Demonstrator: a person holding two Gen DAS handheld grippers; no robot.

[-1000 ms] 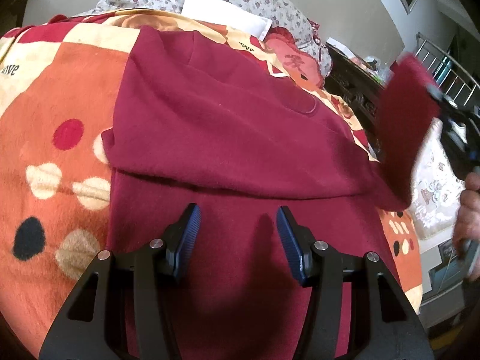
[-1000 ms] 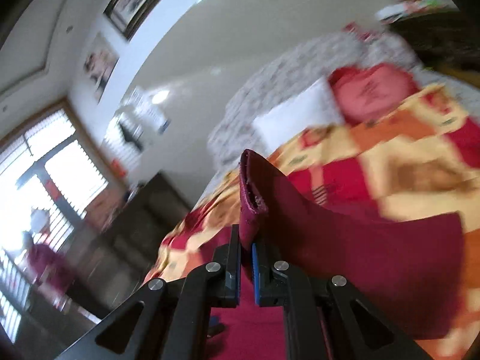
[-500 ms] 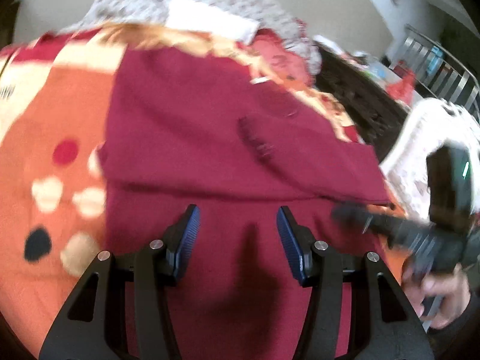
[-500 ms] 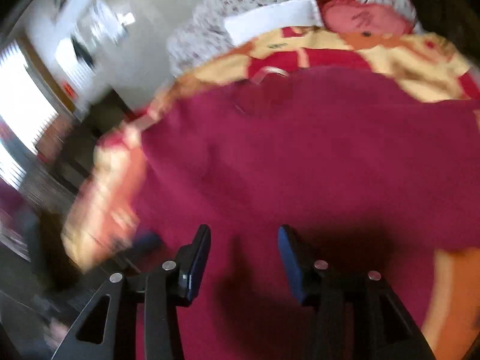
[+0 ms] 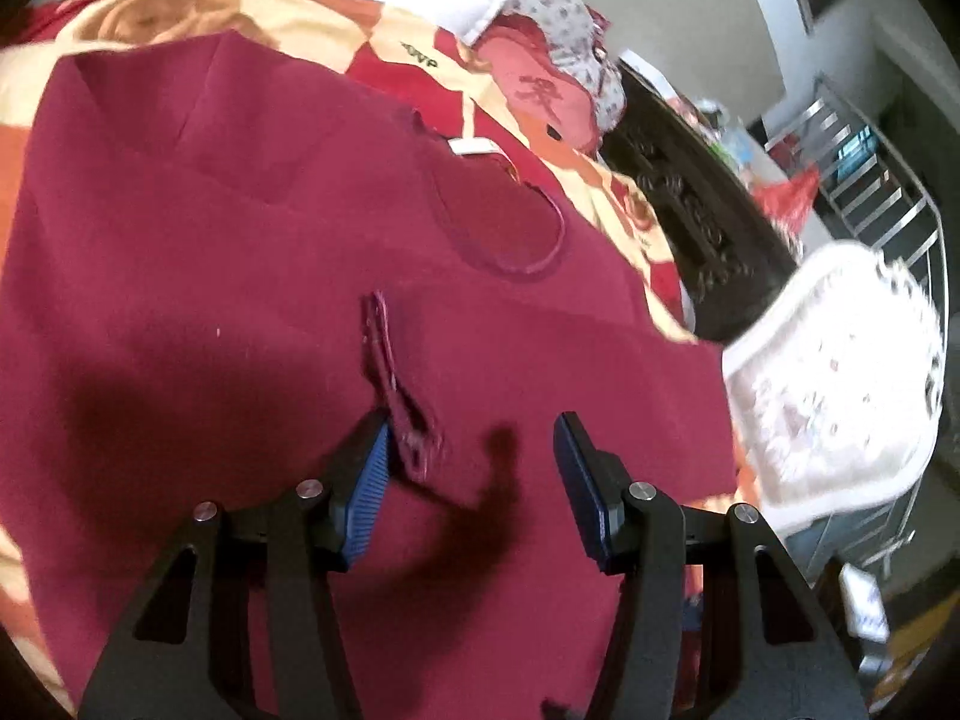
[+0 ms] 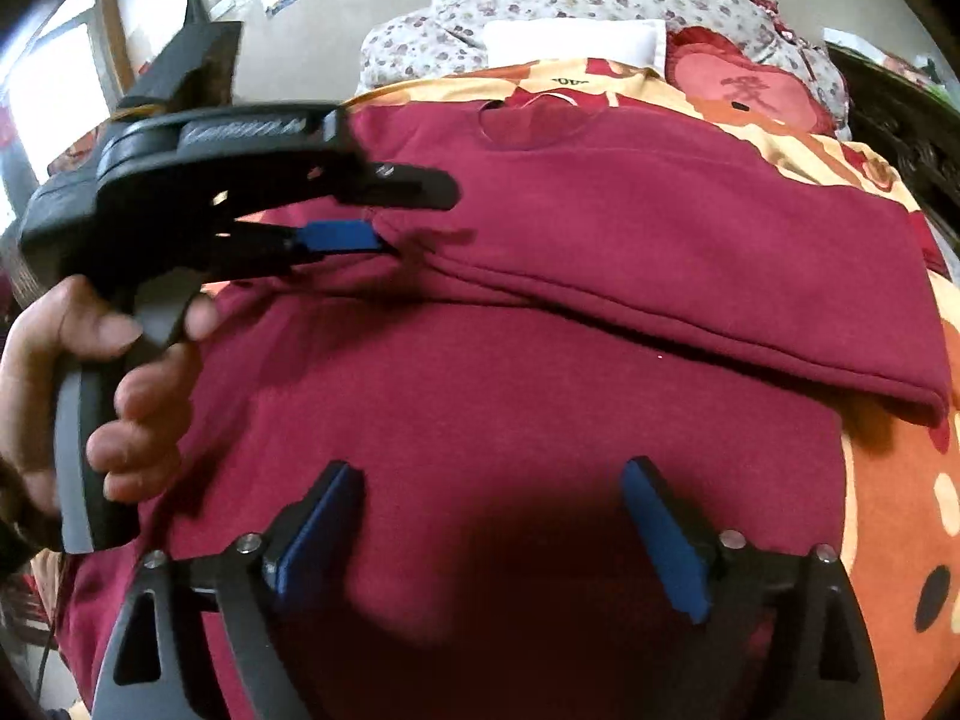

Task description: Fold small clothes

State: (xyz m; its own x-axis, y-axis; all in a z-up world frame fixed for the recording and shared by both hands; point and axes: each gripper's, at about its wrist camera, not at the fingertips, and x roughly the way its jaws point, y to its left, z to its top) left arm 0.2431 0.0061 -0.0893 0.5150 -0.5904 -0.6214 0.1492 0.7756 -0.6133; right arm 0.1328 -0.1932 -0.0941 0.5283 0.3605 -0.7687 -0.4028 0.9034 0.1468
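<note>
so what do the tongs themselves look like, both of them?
Both alike: left tongs and right tongs have matte black, triangulated fingers with cut-outs, silver screw heads and ribbed blue pads. The right wrist view shows the left unit's black body with blurred embossed lettering and a grey handle.

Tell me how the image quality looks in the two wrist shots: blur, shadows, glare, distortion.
Left wrist view: strong fisheye bending, the white chair at the right smeared by motion, a hard dark shadow on the maroon garment beneath the left gripper. Right wrist view: the window blown out, the hand soft, a shadow under the opening right gripper.
</note>
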